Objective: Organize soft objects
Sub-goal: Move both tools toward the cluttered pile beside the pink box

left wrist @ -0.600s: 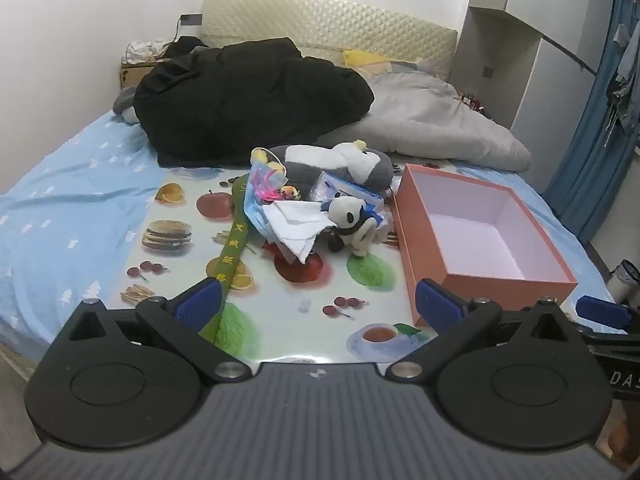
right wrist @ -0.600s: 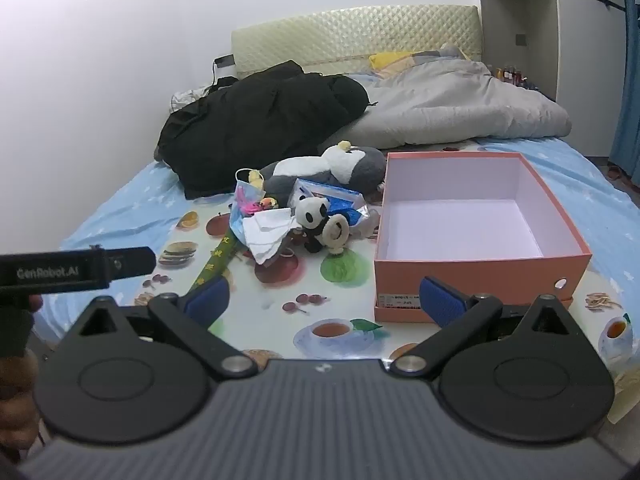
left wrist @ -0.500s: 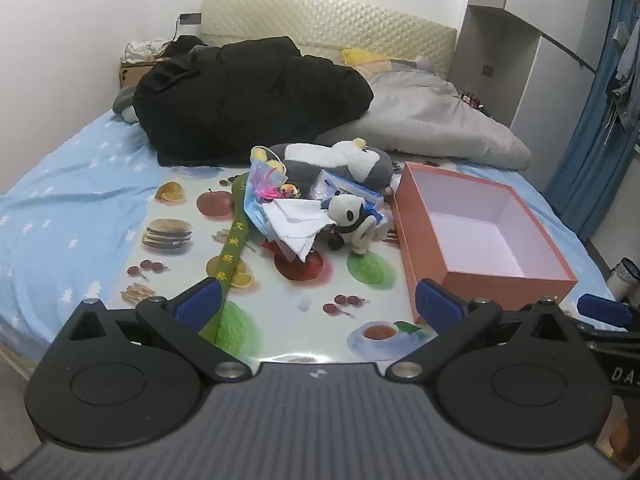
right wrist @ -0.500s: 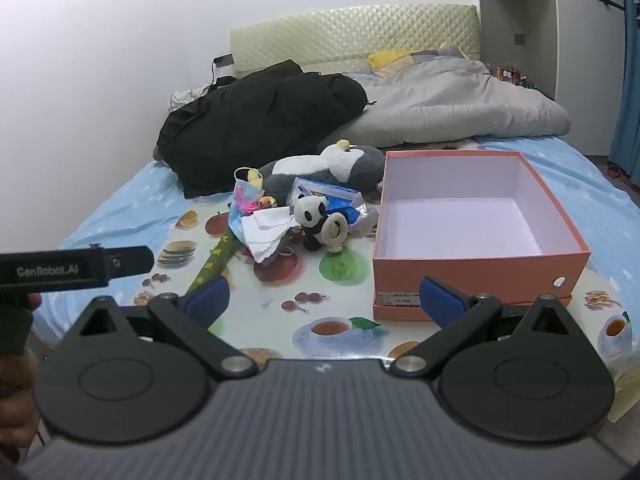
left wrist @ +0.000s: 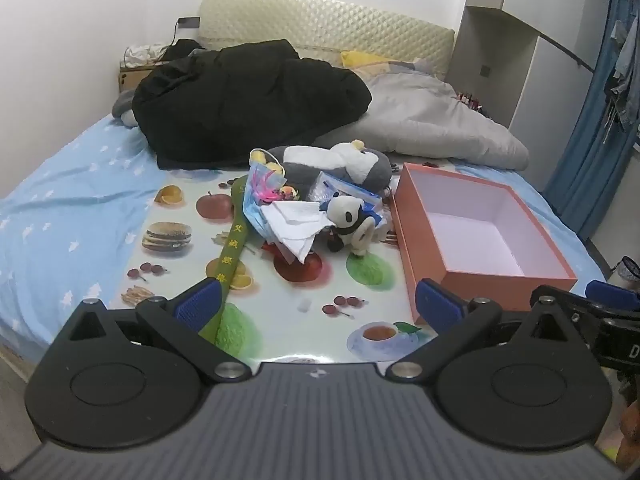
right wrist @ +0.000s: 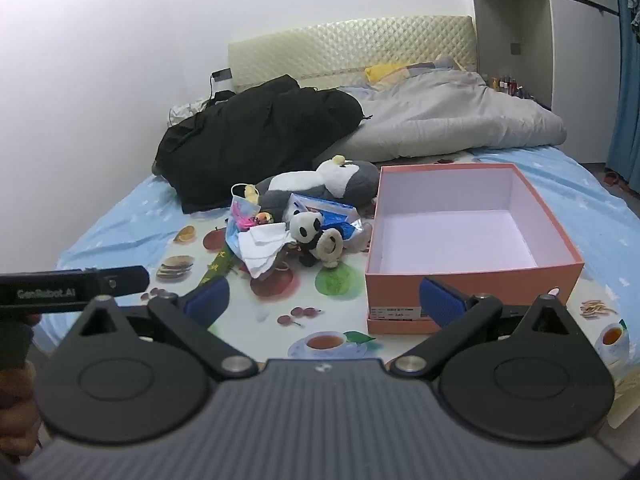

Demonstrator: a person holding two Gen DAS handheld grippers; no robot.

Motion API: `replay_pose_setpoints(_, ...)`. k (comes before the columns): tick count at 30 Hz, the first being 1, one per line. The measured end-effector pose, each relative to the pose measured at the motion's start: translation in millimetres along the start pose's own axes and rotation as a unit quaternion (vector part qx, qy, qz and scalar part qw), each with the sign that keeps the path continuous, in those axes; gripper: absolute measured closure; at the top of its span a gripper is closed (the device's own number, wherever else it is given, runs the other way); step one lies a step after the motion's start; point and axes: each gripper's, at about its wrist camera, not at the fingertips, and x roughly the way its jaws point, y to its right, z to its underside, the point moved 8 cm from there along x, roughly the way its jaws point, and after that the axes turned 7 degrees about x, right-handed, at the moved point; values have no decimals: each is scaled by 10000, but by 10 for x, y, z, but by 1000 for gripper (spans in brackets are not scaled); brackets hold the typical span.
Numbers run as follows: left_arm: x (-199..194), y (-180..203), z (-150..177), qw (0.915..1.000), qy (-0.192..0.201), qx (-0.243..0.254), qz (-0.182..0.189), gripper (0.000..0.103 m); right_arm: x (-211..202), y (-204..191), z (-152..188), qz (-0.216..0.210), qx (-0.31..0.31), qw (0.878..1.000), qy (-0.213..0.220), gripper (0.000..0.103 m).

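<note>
A heap of soft things lies on a fruit-print mat [left wrist: 176, 280] on the bed: a small panda plush [left wrist: 350, 224] [right wrist: 310, 236], a grey and white penguin plush [left wrist: 340, 166] [right wrist: 320, 184], a white cloth [left wrist: 296, 226] [right wrist: 260, 248], a blue mask with pink bits [left wrist: 260, 188], a blue bag [right wrist: 332, 212] and a green sash [left wrist: 232, 248]. An empty orange box [left wrist: 424, 256] [right wrist: 472, 276] stands to the right of the heap. My left gripper [left wrist: 318, 306] and right gripper [right wrist: 324, 300] are both open and empty, near the mat's front edge.
A black coat [left wrist: 248, 100] and a grey duvet [left wrist: 432, 120] lie at the back of the bed. A blue sheet [left wrist: 60, 216] covers the left side. A wardrobe [left wrist: 520, 60] and blue curtain [left wrist: 592, 152] stand on the right.
Both views have shifted only slightly; the heap sits a touch nearer. Both grippers stay open and nothing on the mat has moved.
</note>
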Motion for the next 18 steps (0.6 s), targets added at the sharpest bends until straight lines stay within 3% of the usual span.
replay_pose_setpoints(18, 94, 92, 104, 9998, -138, 74, 118, 0, -19, 76, 147, 5, 147, 9999, 1, 0)
